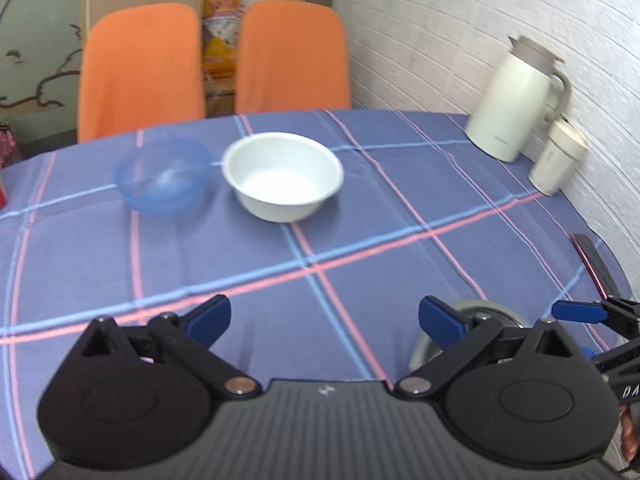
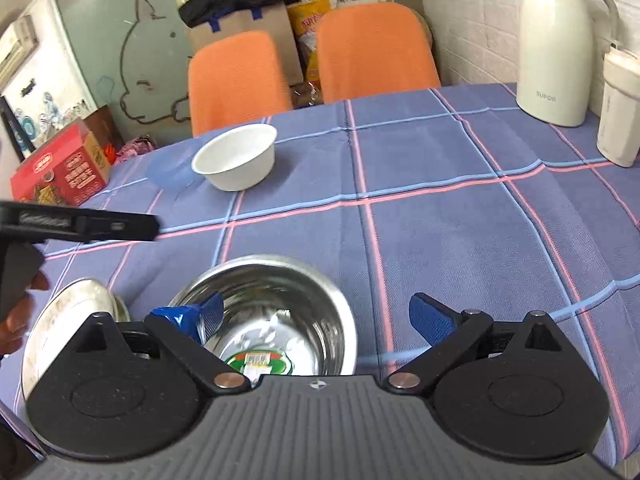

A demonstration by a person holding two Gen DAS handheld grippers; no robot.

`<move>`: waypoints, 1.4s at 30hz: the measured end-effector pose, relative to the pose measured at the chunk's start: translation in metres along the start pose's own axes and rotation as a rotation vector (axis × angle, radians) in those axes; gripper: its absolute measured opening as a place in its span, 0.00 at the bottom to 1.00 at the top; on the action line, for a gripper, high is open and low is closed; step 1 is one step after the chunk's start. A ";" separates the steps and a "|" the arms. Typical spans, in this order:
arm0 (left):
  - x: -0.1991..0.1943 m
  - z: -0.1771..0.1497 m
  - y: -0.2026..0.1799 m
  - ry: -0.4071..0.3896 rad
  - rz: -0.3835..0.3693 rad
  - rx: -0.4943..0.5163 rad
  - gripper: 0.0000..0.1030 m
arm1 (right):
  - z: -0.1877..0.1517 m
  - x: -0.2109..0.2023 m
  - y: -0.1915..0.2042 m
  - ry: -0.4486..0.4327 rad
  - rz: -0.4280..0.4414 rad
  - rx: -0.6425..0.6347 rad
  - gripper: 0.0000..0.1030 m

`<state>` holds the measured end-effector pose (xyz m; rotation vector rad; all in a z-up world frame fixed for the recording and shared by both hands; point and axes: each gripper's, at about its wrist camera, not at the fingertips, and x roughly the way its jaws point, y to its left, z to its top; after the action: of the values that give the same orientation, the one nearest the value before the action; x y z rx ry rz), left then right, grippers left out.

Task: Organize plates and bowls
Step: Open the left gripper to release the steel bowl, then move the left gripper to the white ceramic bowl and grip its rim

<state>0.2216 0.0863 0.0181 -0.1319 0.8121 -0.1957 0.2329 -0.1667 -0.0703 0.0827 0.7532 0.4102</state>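
Steel bowl point(image 2: 276, 312) at near table edge, directly under right gripper point(image 2: 320, 316), jaws wide open, holding nothing; left view shows only its rim. Steel plate point(image 2: 68, 320) beside it, right view only. White bowl point(image 1: 283, 176) and blue bowl point(image 1: 164, 176) side by side farther back. Left gripper point(image 1: 324, 320) wide open, empty, above checked tablecloth point(image 1: 360, 240).

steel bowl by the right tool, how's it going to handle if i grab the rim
The steel bowl looks thin-walled and polished, so probably light but slippery against the right tool fingers. It seems rigid, unlikely to flex or break. Its wall is tall and rounded, so a one-sided rim pinch may let it tilt; the open tool already straddles the near rim.
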 end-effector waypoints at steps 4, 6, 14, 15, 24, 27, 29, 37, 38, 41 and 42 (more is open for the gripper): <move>-0.007 0.009 0.028 -0.018 0.024 -0.034 0.96 | 0.016 0.003 0.001 0.012 0.014 -0.028 0.85; -0.008 0.018 0.038 -0.032 0.037 -0.037 0.96 | 0.030 0.003 0.007 -0.006 0.021 -0.073 0.85; 0.004 0.071 0.060 -0.094 0.000 -0.079 0.96 | 0.086 0.037 0.035 -0.051 -0.013 -0.295 0.85; 0.010 0.077 0.063 -0.095 -0.023 -0.097 0.96 | 0.091 0.045 0.036 -0.039 -0.011 -0.295 0.85; 0.074 0.117 0.069 -0.044 -0.084 -0.125 0.96 | 0.103 0.114 0.037 0.082 0.028 -0.298 0.84; 0.094 0.134 0.067 -0.025 -0.110 -0.067 0.96 | 0.107 0.127 0.043 0.102 0.038 -0.328 0.85; 0.111 0.144 0.066 -0.009 -0.109 -0.029 0.96 | 0.108 0.137 0.047 0.116 0.041 -0.342 0.85; 0.170 0.146 0.061 0.133 -0.128 -0.026 0.96 | 0.104 0.166 0.064 0.158 0.063 -0.401 0.85; 0.172 0.144 0.062 0.146 -0.137 -0.035 0.96 | 0.104 0.168 0.066 0.160 0.066 -0.406 0.85; 0.174 0.143 0.059 0.163 -0.174 -0.047 0.96 | 0.102 0.171 0.066 0.164 0.065 -0.404 0.85; 0.174 0.143 0.058 0.164 -0.177 -0.051 0.96 | 0.101 0.171 0.065 0.167 0.061 -0.401 0.85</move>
<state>0.4502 0.1096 -0.0189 -0.2382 0.9699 -0.3563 0.3924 -0.0333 -0.0931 -0.3081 0.8203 0.6250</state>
